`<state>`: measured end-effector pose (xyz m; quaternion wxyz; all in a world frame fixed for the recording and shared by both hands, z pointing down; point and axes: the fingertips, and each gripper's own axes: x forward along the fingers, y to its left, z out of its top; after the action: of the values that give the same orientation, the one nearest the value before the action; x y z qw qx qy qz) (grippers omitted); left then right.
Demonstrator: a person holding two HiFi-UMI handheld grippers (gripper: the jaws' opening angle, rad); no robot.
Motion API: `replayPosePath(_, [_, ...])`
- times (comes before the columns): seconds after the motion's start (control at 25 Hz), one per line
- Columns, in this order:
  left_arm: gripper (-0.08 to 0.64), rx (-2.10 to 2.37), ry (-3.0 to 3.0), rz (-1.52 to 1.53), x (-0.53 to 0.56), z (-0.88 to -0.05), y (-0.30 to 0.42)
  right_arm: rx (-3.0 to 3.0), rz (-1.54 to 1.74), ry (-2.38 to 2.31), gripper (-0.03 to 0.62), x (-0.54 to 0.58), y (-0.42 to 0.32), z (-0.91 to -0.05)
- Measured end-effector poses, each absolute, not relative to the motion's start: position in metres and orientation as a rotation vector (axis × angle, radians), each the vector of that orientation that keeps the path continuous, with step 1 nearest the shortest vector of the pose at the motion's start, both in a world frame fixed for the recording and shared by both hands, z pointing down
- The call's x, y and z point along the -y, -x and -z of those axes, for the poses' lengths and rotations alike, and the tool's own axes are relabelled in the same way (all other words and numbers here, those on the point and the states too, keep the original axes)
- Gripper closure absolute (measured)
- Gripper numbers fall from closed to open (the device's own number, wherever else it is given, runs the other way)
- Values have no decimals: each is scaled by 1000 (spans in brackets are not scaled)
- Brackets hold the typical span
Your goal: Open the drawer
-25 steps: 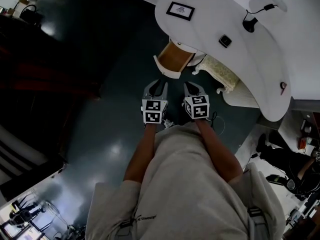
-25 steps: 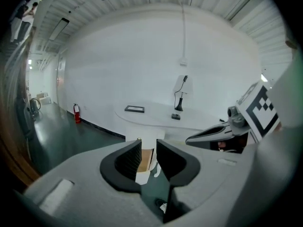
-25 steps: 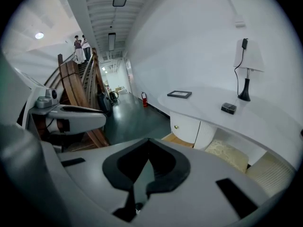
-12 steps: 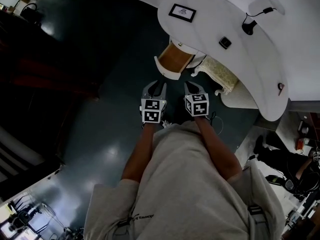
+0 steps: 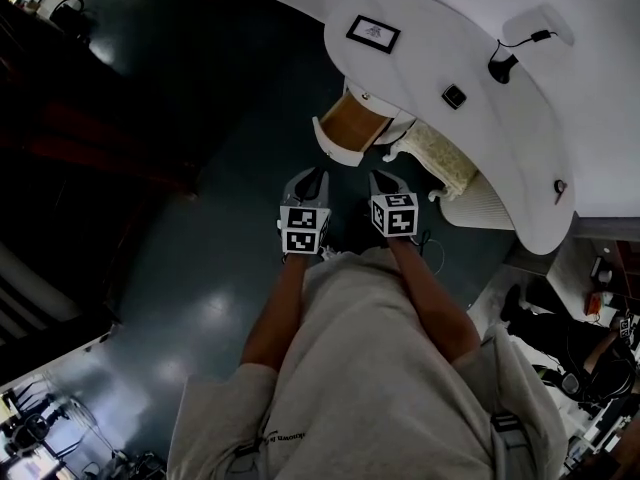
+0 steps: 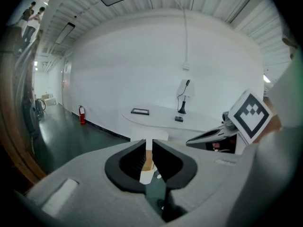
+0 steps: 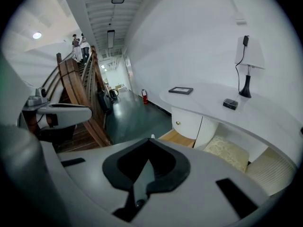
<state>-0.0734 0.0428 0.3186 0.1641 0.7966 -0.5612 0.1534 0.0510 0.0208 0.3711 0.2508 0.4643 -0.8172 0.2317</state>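
Left gripper view, tool (image 6: 149, 142) just narrowed, empty (drawer (image 5: 355, 116) open overhead)

The drawer (image 5: 350, 128) before me stands pulled well out from under the curved white surface (image 5: 480, 38). Its rounded white front faces me, and its light wooden inside lies open to view.

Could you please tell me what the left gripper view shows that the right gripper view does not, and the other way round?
Only the left gripper view shows the right gripper with its black-and-white marker cube.

Only the right gripper view shows the cream patterned cushion under the desk and the small gold knob on the white cabinet front.

Both show the curved white desk, the black picture frame on it, the pulled-out white drawer with a wooden bottom, and the red fire extinguisher by the wall.
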Motion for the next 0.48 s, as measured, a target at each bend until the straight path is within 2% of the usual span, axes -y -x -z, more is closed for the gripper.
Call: replayPosePath(0.48, [549,1614,-2315,-452,-45,-316,64,2219,-659,-1313,577,-19,-70,-373])
